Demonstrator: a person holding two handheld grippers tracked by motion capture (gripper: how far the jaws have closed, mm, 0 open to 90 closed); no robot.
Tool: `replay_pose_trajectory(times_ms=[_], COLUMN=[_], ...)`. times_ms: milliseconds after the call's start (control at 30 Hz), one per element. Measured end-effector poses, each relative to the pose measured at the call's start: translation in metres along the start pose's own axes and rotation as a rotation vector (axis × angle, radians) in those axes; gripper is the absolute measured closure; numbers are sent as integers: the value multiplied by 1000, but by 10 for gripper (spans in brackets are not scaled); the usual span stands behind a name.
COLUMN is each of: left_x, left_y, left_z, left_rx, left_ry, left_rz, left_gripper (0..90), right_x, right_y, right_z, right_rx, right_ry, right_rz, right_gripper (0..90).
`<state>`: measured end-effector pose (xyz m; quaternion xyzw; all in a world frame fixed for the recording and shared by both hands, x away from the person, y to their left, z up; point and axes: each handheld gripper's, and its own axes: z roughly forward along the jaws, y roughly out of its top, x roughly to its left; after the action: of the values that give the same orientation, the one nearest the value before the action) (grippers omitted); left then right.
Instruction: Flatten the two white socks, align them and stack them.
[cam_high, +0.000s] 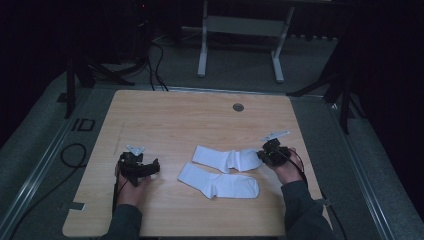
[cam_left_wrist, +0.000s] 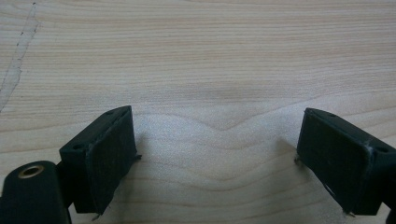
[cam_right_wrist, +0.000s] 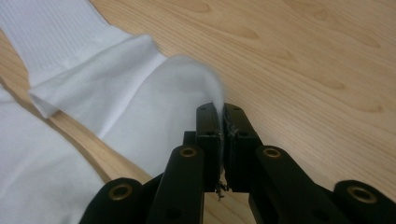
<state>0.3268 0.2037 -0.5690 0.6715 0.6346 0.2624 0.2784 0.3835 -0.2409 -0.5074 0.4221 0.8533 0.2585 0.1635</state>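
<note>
- We count two white socks: the far sock (cam_high: 226, 158) and the near sock (cam_high: 218, 183).
- We count two handheld grippers: the left gripper (cam_high: 152, 167) and the right gripper (cam_high: 261, 155).
- We count one wooden table (cam_high: 170, 115).
- We count one round grommet (cam_high: 238, 107) in the tabletop.

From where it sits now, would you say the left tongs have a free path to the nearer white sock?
Probably yes. The left tongs rest open on bare table, and nothing lies between them and the nearer sock just beside them. The right tongs are shut on the farther sock, away from that path.
</note>
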Motion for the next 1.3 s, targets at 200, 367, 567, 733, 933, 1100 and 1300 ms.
replay_pose_trajectory(times_ms=[200, 367, 567, 733, 933, 1100, 1300], left_x=[-1, -1, -1, -1, -1, -1, -1], left_y=[0, 0, 0, 0, 0, 0, 0], left_z=[0, 0, 0, 0, 0, 0, 0], left_rx=[0, 0, 0, 1, 1, 1, 1], left_ry=[-5, -5, -5, -6, -6, -6, -6], left_rz=[5, 5, 5, 5, 5, 5, 5], left_gripper=[115, 115, 115, 115, 115, 115, 115], right_x=[-11, -18, -7, 16, 42, 62, 82], right_y=[-10, -13, 1, 20, 39, 52, 65], right_z=[-3, -8, -15, -4, 14, 27, 44], right_rx=[13, 7, -47, -47, -43, -47, -51], right_ry=[-5, -17, -3, 42, 88, 126, 160], right_rz=[23, 42, 6, -72, -130, -175, -206], right_gripper=[838, 685, 603, 588, 588, 594, 620])
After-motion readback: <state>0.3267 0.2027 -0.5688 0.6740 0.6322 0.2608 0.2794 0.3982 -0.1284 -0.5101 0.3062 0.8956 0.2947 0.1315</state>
